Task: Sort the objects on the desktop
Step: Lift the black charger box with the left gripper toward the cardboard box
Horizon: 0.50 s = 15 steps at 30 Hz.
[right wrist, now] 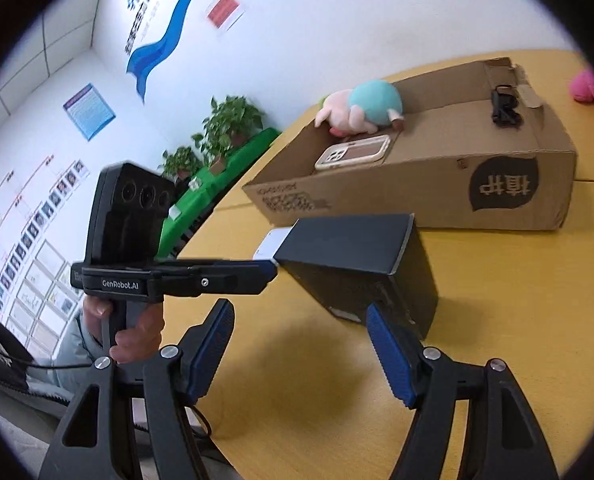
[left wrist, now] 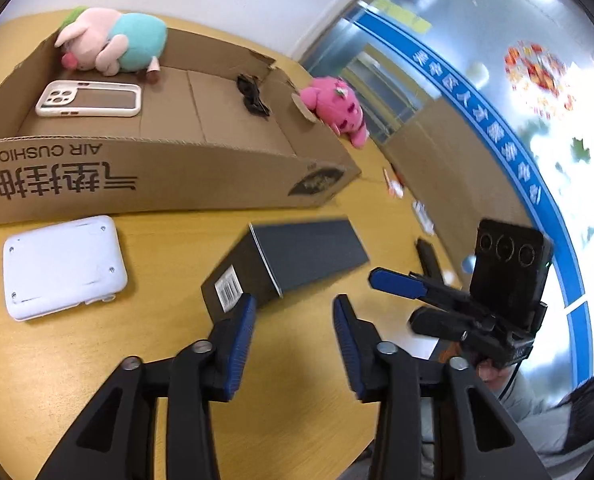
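Left wrist view shows my left claw (left wrist: 293, 316) standing open over the yellow tabletop (left wrist: 305, 408), its pads apart, with one end of the dark box (left wrist: 285, 264) just ahead of them and nothing between them. My right claw (right wrist: 301, 344) is open too; its right pad sits close beside the box's near end, though I cannot tell whether it touches.

The sorting looks partly done, I judge. Inside the cardboard carton (left wrist: 169, 180) already lie a pig plush (left wrist: 113, 40), a phone case (left wrist: 89, 98) and a small black item (left wrist: 253, 96) that I cannot make out. Left outside are the dark box, lying on its side near the carton's front wall, a white flat device (left wrist: 61, 266) beside it, and a pink plush (left wrist: 337, 108) at the carton's far corner. A few small bits lie farther off, too blurred to name.

The tabletop is smooth, yellow wood-look board. Around it I see a white wall with blue lettering and posters, potted plants (right wrist: 225, 124) and a glass partition.
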Available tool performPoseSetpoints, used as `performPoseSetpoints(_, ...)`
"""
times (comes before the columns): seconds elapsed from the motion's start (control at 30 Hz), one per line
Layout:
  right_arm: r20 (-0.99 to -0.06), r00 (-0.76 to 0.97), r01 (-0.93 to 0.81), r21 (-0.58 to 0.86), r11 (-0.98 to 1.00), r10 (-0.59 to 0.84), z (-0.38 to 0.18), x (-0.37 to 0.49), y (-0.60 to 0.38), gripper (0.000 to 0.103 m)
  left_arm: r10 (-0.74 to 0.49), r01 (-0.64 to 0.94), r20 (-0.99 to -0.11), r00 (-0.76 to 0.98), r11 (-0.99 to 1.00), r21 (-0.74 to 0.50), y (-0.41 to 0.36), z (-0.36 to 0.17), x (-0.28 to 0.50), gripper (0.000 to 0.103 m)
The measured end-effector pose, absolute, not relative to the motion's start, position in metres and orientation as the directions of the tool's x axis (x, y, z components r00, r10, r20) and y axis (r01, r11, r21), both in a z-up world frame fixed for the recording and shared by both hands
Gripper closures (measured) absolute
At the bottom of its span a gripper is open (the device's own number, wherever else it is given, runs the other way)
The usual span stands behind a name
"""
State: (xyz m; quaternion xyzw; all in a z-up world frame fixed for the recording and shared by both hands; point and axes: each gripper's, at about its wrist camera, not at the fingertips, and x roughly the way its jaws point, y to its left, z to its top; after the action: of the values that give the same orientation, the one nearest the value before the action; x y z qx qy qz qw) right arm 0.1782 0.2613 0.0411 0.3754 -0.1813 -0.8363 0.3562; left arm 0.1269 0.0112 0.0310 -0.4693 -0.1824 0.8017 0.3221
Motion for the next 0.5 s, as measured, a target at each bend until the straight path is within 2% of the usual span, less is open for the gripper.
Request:
performPoseSetpoints(0.03,-0.483,-0.477,0.448,0.585,-0.676,-0.734,0.043,0.176,0.266,0.033,0.693,-0.325,-0.625,-0.360,-0.721,-0.612,0.009,0.031,0.123,0.045)
performPoseSetpoints(0.13,-0.443,-0.526,0.396,0.628,-0.670,-0.726,0.048,0.164,0.283,0.029,0.712,-0.277,-0.603,-0.360,-0.699,-0.660,0.006,0.030,0.108,0.040)
performPoseSetpoints(0.2,-0.476,-0.550,0.342,0.622,-0.705,-0.686,0.048,0.151,0.285,0.027,0.706,-0.251,-0.617,-0.348,-0.704,-0.664,0.010,0.025,0.097,0.040)
performPoseSetpoints(0.27,-0.495,-0.549,0.315,0.624,-0.715,-0.674,0.044,0.141,0.282,0.027,0.667,-0.198,-0.674,-0.318,-0.742,-0.641,0.016,0.014,0.087,0.040)
performPoseSetpoints(0.43,-0.610,-0.455,0.254,0.609,-0.751,-0.649,0.017,0.123,0.262,0.027,0.711,-0.205,-0.655,-0.258,-0.702,-0.682,0.027,0.003,0.087,0.035)
performPoseSetpoints(0.5,-0.588,-0.437,0.234,0.656,-0.717,-0.680,0.006,0.122,0.263,0.029,0.734,-0.180,-0.635,-0.243,-0.677,-0.714,0.023,-0.005,0.084,0.031)
